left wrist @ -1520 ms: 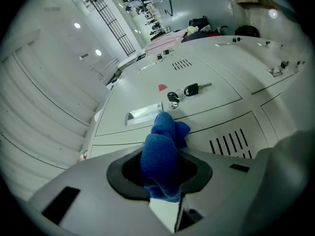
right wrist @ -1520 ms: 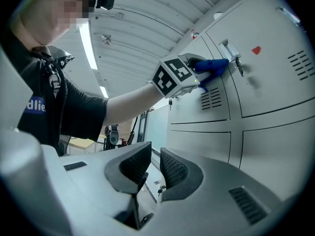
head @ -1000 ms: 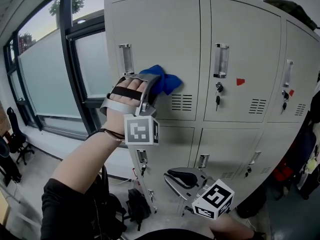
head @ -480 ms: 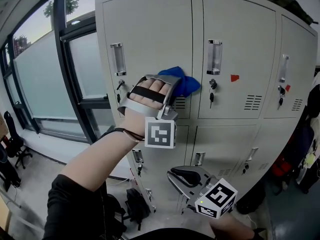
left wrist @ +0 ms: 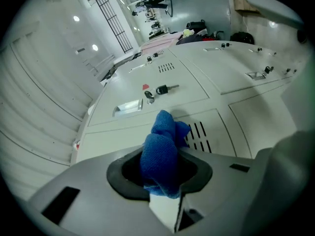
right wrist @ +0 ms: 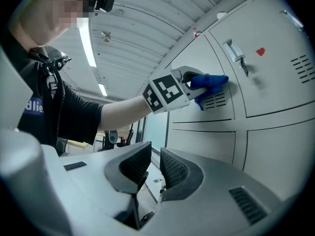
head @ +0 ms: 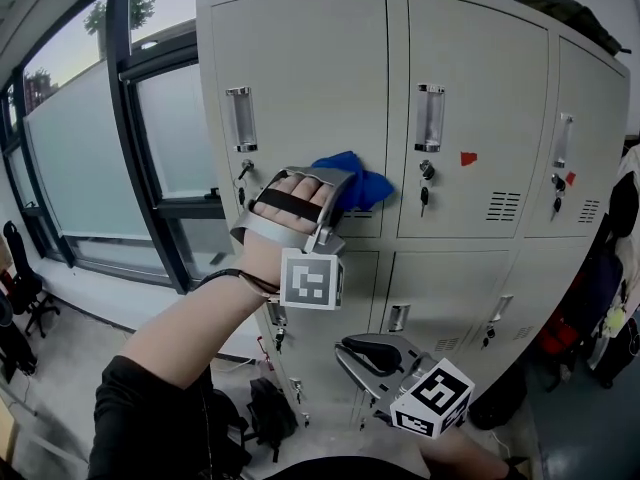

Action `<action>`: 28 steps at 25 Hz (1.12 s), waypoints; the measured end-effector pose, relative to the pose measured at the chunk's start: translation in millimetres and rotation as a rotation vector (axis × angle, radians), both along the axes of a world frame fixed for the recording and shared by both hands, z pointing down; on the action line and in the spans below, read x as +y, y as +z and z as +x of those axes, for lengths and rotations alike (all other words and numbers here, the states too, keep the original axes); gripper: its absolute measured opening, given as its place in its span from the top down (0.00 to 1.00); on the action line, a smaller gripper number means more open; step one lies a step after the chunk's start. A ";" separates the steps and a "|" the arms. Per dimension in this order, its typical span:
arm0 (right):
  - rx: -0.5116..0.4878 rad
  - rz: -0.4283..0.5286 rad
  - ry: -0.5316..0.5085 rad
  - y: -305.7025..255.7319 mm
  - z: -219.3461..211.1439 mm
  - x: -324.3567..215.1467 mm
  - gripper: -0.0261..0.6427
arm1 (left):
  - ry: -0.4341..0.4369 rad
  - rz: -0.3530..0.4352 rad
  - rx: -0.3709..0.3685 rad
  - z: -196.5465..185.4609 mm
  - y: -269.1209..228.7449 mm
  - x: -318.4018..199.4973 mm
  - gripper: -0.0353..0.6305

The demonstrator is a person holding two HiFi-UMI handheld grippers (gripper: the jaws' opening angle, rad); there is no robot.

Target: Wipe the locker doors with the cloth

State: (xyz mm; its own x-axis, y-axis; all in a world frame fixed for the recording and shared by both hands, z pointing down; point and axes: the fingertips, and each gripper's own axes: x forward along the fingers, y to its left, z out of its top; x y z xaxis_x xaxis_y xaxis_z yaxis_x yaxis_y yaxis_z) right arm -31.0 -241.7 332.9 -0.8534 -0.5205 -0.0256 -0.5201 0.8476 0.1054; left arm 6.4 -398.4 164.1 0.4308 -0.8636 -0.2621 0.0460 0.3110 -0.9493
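Since half a second ago the cloth has slipped a little down and to the left on the door, and the left gripper has come with it.

Nearest, low in the head view, the right gripper hangs idle well below the work. Its jaws are drawn together with only a sliver between them, and nothing is in them.

Above it, the left gripper is pinching the blue cloth. Its own view shows the jaws clamped on a thick bunched fold, with the loose end spilling out in front.

That loose end presses on the lower part of the upper left locker door, right at the vent slots.

The cloth looks soft, light and limp, a fuzzy weave that should drag well on painted metal. Held by one bunched fold, it probably folds over under a push, so only a small pad meets the door. A grip nearer the middle, with more cloth fanned out, would likely cover more. It could snag on the slots or on the key in the next door.

Beyond, the other lockers run off to the right, and a window stands on the left.
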 end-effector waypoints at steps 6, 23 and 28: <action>0.026 -0.012 -0.083 7.0 -41.3 6.0 0.88 | -0.112 -0.001 0.042 -82.6 5.4 -1.9 0.78; 0.031 -0.020 -0.057 11.5 -24.6 -2.1 0.88 | -0.064 -0.015 0.016 -36.6 14.2 -11.8 0.78; 0.005 -0.021 -0.010 8.9 8.1 -4.8 0.88 | 0.007 -0.014 -0.009 16.6 16.2 -7.5 0.78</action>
